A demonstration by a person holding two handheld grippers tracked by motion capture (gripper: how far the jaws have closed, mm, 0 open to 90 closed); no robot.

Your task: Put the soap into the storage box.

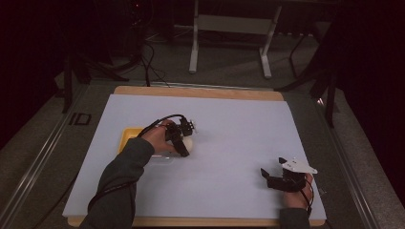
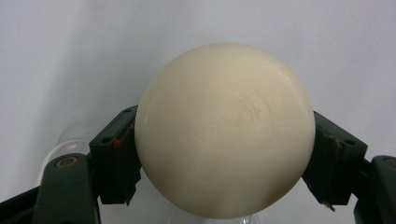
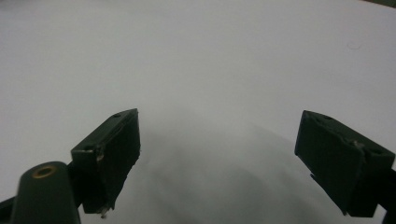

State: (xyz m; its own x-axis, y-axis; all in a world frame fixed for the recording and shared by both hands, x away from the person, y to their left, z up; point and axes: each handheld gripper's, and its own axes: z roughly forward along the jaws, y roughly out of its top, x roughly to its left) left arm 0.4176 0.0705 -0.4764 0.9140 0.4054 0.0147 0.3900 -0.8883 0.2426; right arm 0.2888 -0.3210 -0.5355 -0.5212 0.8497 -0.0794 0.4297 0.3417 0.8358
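A cream oval bar of soap (image 2: 224,130) with an embossed mark sits between the two black jaws of my left gripper (image 2: 224,158), and both pads press on its sides. From above, the soap (image 1: 187,144) shows at the left gripper (image 1: 184,145), left of the sheet's middle, just right of a yellow dish (image 1: 128,137). My right gripper (image 1: 267,175) rests near the front right of the sheet. Its jaws stand wide apart with nothing between them, over bare white surface (image 3: 210,70).
A white sheet (image 1: 229,124) covers the wooden table top. A clear plastic piece (image 1: 162,160) lies beside the yellow dish under my left forearm. Beyond the table stand a white frame's legs (image 1: 193,47) and cables on the floor.
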